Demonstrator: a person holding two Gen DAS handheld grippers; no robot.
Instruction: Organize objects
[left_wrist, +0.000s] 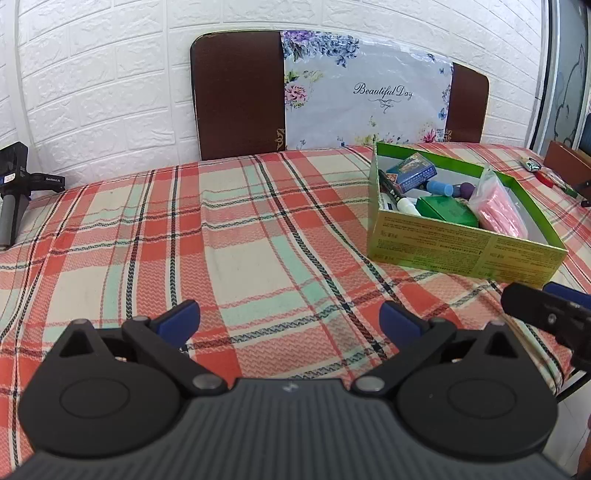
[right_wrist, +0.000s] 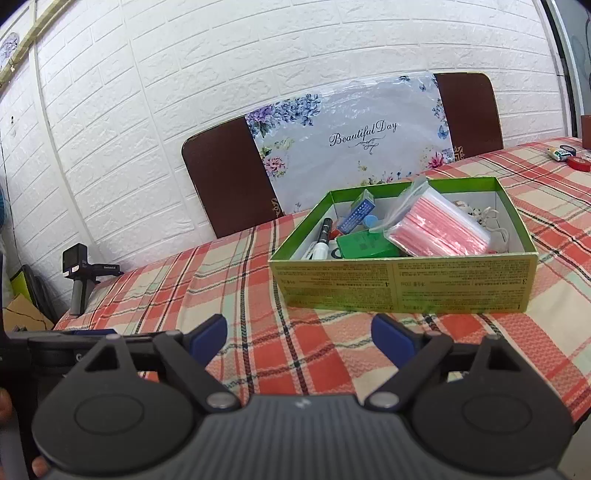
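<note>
The green box sits open on the counter, which is covered by a plaid cloth. Inside it lie a pink bag, a small green carton, a blue packet and a black marker. The right gripper hangs just short of the box, fingers apart and empty. The left gripper hangs over bare cloth to the box's left, fingers spread wide, holding nothing. A flowered board leans on the brick wall behind.
</note>
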